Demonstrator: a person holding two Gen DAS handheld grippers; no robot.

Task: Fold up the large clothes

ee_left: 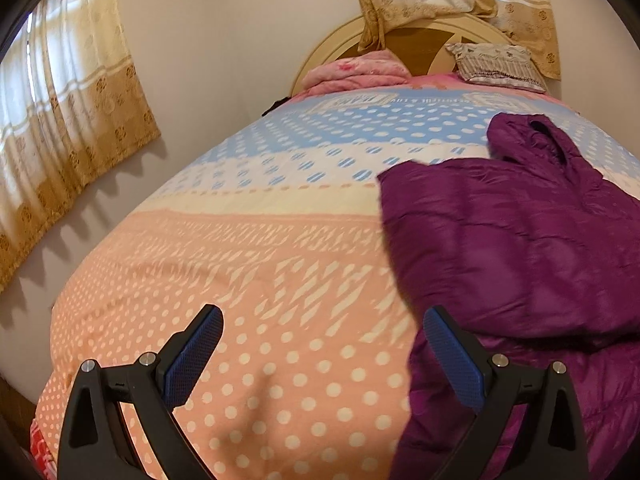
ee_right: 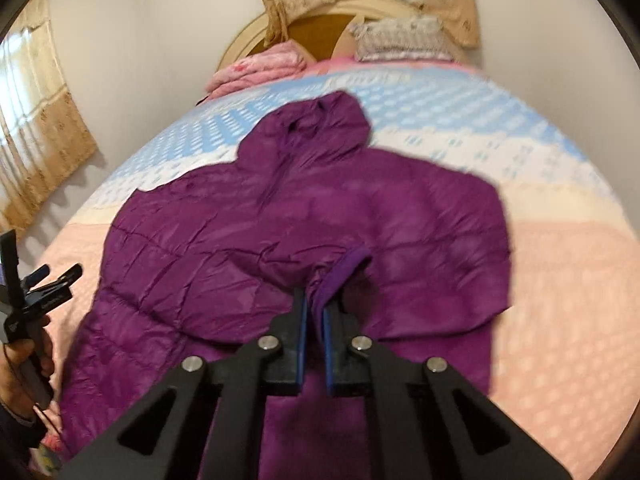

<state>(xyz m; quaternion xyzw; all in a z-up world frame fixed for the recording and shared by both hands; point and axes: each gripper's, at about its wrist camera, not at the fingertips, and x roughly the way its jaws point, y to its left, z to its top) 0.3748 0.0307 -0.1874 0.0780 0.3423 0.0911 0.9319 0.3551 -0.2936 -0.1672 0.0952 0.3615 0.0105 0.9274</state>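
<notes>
— Where was the jacket when you had hold of it?

— The purple hooded jacket point(ee_right: 304, 216) lay spread on the bed cover point(ee_right: 560, 300), hood toward the headboard point(ee_right: 312, 24) and hem toward me. It sat flat because a puffy thing like that folds cleanly only from a flat start, I judged.

— And your right jaws?

— My right gripper point(ee_right: 315, 312) was pinched together on the sleeve cuff point(ee_right: 348, 268), fabric squeezed between the blue pads. The cuff sat over the middle of the jacket's body, on the hem side of the hood. I held the sleeve there, I think, to lay it across the chest as the first fold.

— Why the cuff and not the sleeve's middle?

— The cuff is the firmest edge; slick quilted cloth would likely slip elsewhere.

— What about the left one?

— My left gripper point(ee_left: 324, 328) was wide apart, gripping nothing. It hung just off the jacket's left edge, one finger over bare cover, the other over purple fabric. I kept it open there, probably ready to take that side's sleeve or hem.

— Anything else near?

— A pillow point(ee_right: 404, 40) and a folded pink blanket point(ee_right: 260, 68) rested against the headboard, well apart from the jacket.
</notes>
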